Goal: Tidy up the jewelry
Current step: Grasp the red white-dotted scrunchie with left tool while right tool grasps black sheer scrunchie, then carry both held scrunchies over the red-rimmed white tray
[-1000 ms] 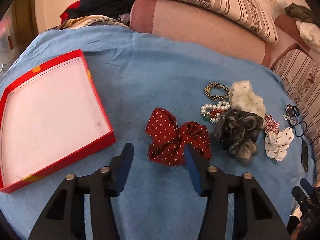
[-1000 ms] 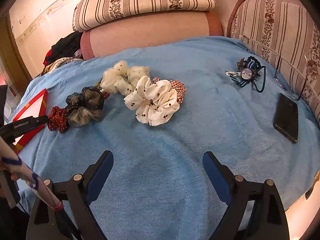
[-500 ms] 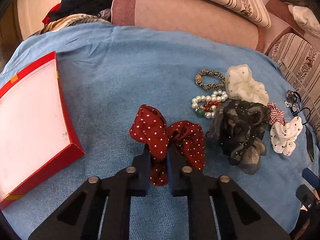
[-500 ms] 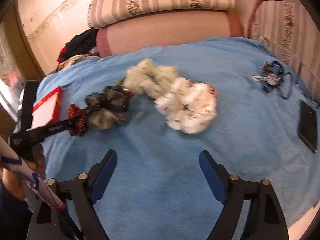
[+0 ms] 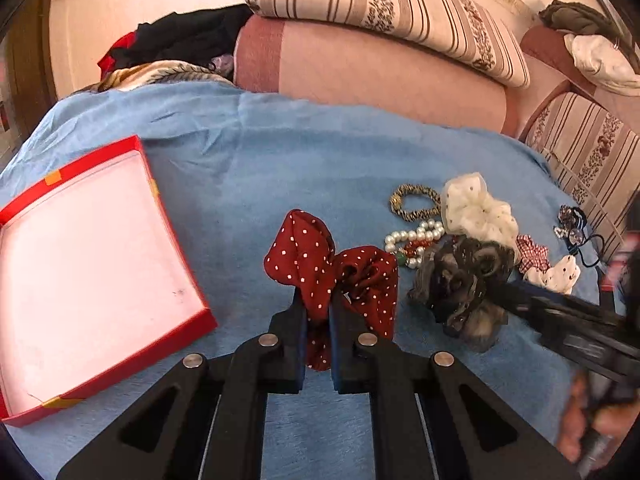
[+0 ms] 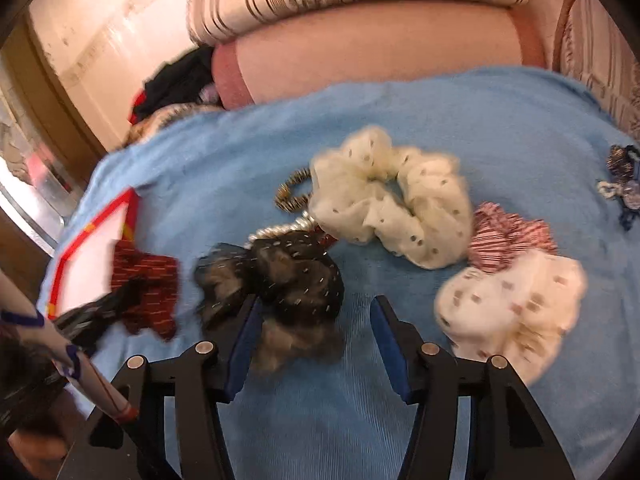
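Note:
My left gripper (image 5: 318,300) is shut on a red polka-dot scrunchie (image 5: 316,248), which also shows in the right wrist view (image 6: 146,280). A red box with a white inside (image 5: 84,264) lies to its left on the blue cloth. My right gripper (image 6: 316,312) is open, its jaws on either side of the near edge of a dark grey scrunchie (image 6: 288,276); it also shows in the left wrist view (image 5: 460,280). Beside lie a cream scrunchie (image 6: 388,204), a white dotted scrunchie (image 6: 516,304), a pearl bracelet (image 5: 416,236) and a gold-black bracelet (image 5: 412,202).
A red-striped scrunchie (image 6: 504,236) and a tangle of dark hair ties (image 6: 622,184) lie to the right. Striped sofa cushions (image 5: 380,4) and a pile of clothes (image 5: 176,44) stand behind the blue cloth (image 5: 280,152).
My left gripper closed on the red scrunchie and has begun to lift it. My right gripper moved forward and left to the dark grey scrunchie and narrowed its opening.

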Available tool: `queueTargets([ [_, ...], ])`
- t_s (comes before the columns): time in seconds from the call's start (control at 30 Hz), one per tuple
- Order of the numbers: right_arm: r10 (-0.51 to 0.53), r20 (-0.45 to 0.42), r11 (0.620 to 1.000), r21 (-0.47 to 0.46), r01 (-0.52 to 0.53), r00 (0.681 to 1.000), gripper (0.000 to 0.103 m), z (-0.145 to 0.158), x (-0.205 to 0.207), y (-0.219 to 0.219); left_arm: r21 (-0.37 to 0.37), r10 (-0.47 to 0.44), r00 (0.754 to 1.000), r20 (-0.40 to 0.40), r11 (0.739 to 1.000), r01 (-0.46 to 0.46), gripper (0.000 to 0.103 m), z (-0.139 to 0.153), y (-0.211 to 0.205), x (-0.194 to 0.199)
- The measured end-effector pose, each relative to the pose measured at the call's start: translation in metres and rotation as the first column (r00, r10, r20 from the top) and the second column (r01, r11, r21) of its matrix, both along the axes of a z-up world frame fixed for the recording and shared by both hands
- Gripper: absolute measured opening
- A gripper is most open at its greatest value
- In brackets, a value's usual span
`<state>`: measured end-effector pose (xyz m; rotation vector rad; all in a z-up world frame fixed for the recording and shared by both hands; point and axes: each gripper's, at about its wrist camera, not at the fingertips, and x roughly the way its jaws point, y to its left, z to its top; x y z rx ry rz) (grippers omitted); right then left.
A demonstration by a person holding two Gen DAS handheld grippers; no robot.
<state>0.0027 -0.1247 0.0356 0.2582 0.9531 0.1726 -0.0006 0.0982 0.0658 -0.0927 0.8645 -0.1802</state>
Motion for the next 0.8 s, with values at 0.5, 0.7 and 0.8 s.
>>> queueTargets([
  [0.5, 0.05, 0.076, 0.999, 0.004, -0.051, 0.996, 0.011, 0.019, -0.013, 0.026, -0.034, 0.049, 0.997, 0.058, 0.998, -0.047, 0.008, 0.021, 0.023, -0.011],
  [0.7, 0.097, 0.118, 0.995, 0.008, -0.099, 0.988, 0.011, 0.04, -0.015, 0.05, -0.052, 0.103, 0.991, 0.083, 0.994, -0.099, 0.008, 0.031, 0.049, -0.016],
  [0.8, 0.135, 0.129, 0.99, 0.009, -0.138, 0.982, 0.011, 0.046, -0.011, 0.071, -0.064, 0.147, 0.985, 0.089, 0.988, -0.142, 0.008, 0.035, 0.072, -0.019],
])
